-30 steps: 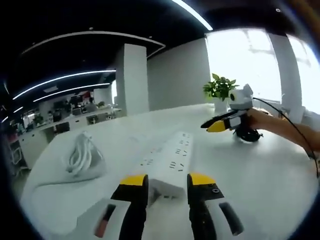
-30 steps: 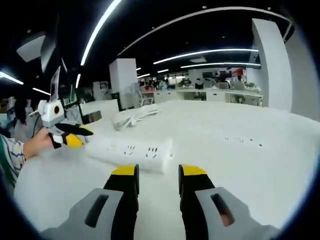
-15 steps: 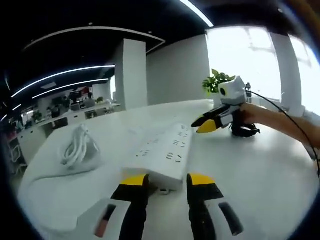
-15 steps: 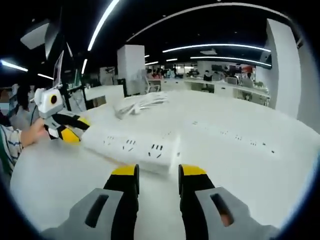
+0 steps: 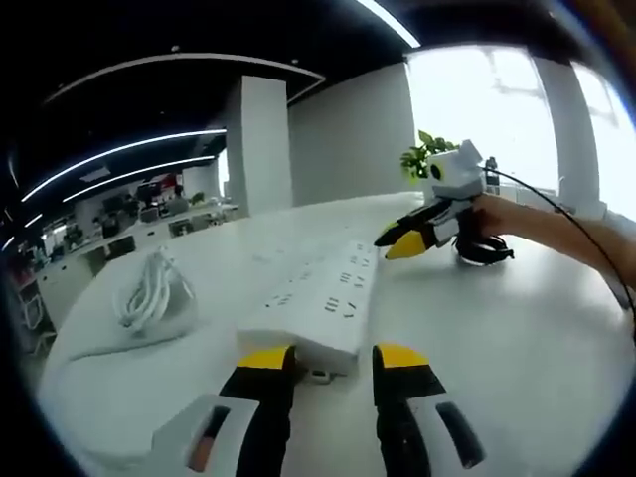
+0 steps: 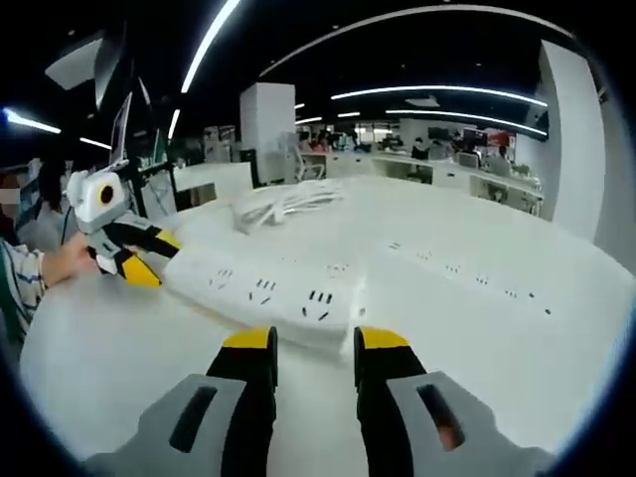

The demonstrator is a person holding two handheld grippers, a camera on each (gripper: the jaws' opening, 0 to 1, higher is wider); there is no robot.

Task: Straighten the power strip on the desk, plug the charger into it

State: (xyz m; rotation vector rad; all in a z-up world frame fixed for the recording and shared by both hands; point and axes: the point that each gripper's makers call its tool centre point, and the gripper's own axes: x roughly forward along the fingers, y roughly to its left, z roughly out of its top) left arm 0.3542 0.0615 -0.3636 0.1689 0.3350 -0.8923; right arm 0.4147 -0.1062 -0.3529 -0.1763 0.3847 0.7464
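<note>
so, in the left gripper view a coiled white cable (image 5: 147, 296) lies far left on the white desk (image 5: 517, 348); the white power strip (image 5: 316, 308) lies mid-desk, its near end just ahead of the left gripper (image 5: 330, 360), whose jaws stand released and empty. to the right, the right gripper (image 5: 397, 238) reaches toward the strip's far end, a hand (image 5: 497, 221) behind it. in the right gripper view its own jaws stand apart, empty, just short of the strip
</note>
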